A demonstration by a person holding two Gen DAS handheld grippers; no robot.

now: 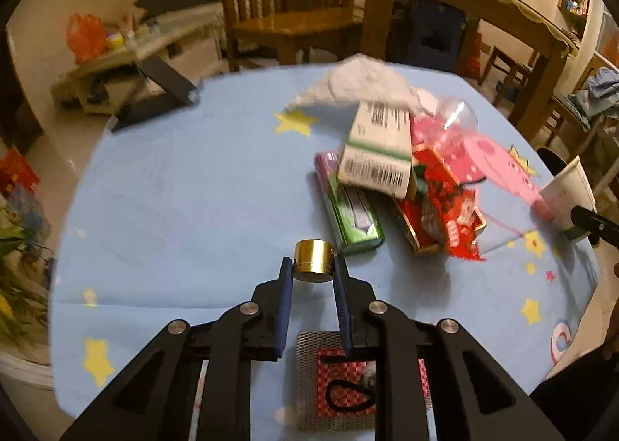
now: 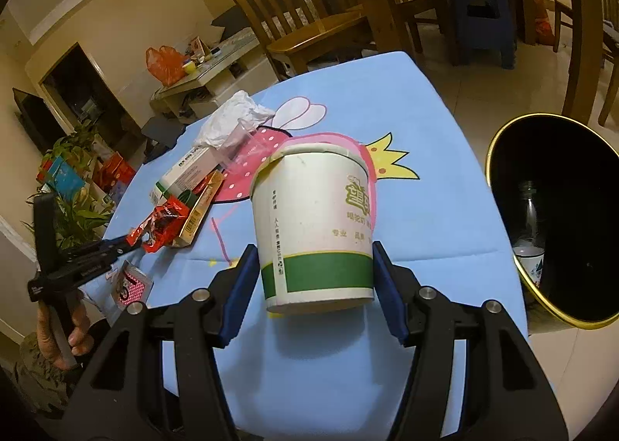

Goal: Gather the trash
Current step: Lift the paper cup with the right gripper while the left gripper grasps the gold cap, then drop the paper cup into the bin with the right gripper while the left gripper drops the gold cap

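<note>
Left wrist view, nearest: the left gripper [image 1: 312,266] has its blue pads closed on a small gold cap [image 1: 313,261], lifted clear of the blue cloth.
Below the left gripper: a silver mesh packet with a red checked label [image 1: 340,383] lies flat by the near edge of the table [image 1: 174,189].
Open cloth: the whole left half of the table is bare, from the near edge to the far edge.
Trash heap: toward the far right of the table, a green box [image 1: 354,218], a white carton with barcodes [image 1: 377,154], a red wrapper [image 1: 450,216] and a crumpled white tissue [image 1: 359,83] overlap one another; a clear plastic cup [image 1: 456,117] leans on top.
Right wrist view, nearest: the right gripper [image 2: 315,282] clamps a white paper tub with a green band [image 2: 315,224] at its lower half, upright and tilted slightly, raised over the table's near right part.
Left edge, seen from the right: a hand [image 2: 58,328] holds the other gripper's handle just off the table's near left corner.
Right edge: a black bin with a gold rim [image 2: 557,216] stands on the floor just beside the table, its mouth tipped this way, a clear bottle [image 2: 530,232] inside.
Room between tub and bin: bare cloth up to the right edge.
Far edge: wooden chairs [image 2: 294,11] stand near the table's far side, with tiled floor between.
</note>
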